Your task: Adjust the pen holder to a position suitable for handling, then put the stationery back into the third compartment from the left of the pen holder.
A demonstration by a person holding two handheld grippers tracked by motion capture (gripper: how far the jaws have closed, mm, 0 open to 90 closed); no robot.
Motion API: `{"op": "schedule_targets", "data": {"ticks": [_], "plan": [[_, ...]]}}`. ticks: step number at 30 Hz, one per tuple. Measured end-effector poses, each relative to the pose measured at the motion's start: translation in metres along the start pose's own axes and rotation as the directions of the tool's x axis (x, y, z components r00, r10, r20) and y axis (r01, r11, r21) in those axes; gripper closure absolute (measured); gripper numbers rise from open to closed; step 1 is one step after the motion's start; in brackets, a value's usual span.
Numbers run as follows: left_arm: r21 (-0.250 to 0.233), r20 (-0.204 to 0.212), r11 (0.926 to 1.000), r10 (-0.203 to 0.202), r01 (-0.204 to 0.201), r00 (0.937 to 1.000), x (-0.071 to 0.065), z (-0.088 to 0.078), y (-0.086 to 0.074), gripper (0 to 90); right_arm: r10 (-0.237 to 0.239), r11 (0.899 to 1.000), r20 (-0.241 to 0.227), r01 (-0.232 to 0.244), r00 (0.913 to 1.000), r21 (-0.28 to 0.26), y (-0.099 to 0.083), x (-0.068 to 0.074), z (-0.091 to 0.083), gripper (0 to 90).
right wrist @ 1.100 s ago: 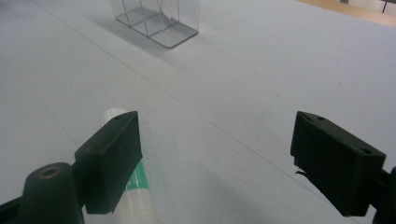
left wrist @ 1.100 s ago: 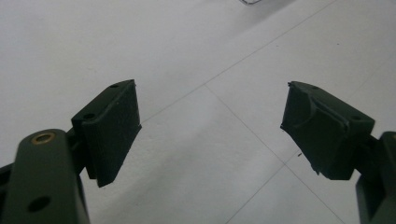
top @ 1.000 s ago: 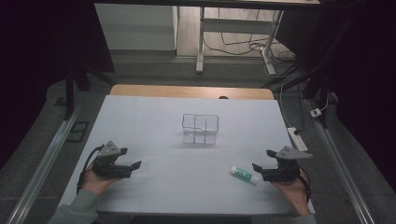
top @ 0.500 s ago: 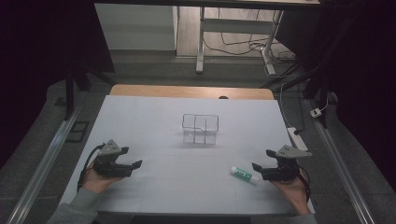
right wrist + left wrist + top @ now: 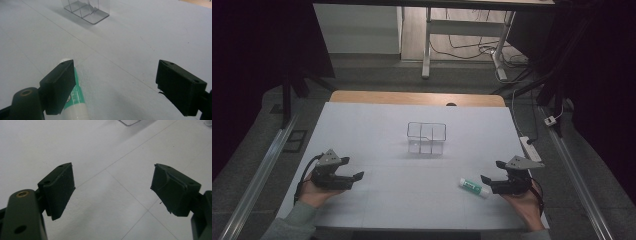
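Just left of right hand-held gripper (image 5: 493, 183), tube (image 5: 473, 187)

Left tongs (image 5: 353, 171): black, grey three-cornered top plate, black cable, brass rivet on jaw arm. Right tongs (image 5: 491, 172): same build. Grey-green sleeve (image 5: 292, 225) on left arm.

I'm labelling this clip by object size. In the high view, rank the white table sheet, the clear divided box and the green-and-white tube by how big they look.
1. White table sheet, by far the largest.
2. Clear divided box.
3. Green-and-white tube, the smallest, though it lies nearer the camera than the box.
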State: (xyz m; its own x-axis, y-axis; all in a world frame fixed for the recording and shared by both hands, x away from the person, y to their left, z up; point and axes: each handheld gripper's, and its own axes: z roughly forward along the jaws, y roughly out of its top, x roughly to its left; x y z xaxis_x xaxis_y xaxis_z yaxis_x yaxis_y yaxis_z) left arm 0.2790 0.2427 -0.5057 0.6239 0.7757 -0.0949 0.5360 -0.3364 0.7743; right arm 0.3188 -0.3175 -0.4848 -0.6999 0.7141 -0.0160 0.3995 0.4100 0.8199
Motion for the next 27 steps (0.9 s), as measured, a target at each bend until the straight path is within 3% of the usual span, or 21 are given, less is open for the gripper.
{"op": "schedule_targets", "data": {"ticks": [6,20,22,24,27], "plan": [[0.002,-0.002,1.0000,-0.003,0.003,1.0000,0.000,0.000,0.000,18.1,-0.007,1.000,-0.002,0.007,1.0000,-0.013,0.008,0.001,-0.007,15.6],[0.011,-0.004,0.9999,-0.010,0.010,0.9999,0.000,0.000,-0.001,17.7,-0.068,0.992,-0.075,0.076,0.9948,0.102,0.040,0.016,-0.008,17.9],[0.013,-0.001,0.9999,-0.010,0.010,1.0000,0.000,0.001,0.000,17.7,-0.075,0.985,-0.084,0.087,0.9936,0.150,0.046,0.019,-0.003,18.7],[0.011,0.004,0.9999,-0.013,0.013,0.9999,0.000,0.001,0.000,17.7,-0.077,0.983,-0.087,0.090,0.9933,0.162,0.048,0.019,-0.001,18.7],[0.016,0.002,0.9998,-0.009,0.009,1.0000,-0.001,0.001,0.000,17.6,-0.086,0.971,-0.097,0.105,0.9916,0.214,0.058,0.020,0.005,20.0]]}}
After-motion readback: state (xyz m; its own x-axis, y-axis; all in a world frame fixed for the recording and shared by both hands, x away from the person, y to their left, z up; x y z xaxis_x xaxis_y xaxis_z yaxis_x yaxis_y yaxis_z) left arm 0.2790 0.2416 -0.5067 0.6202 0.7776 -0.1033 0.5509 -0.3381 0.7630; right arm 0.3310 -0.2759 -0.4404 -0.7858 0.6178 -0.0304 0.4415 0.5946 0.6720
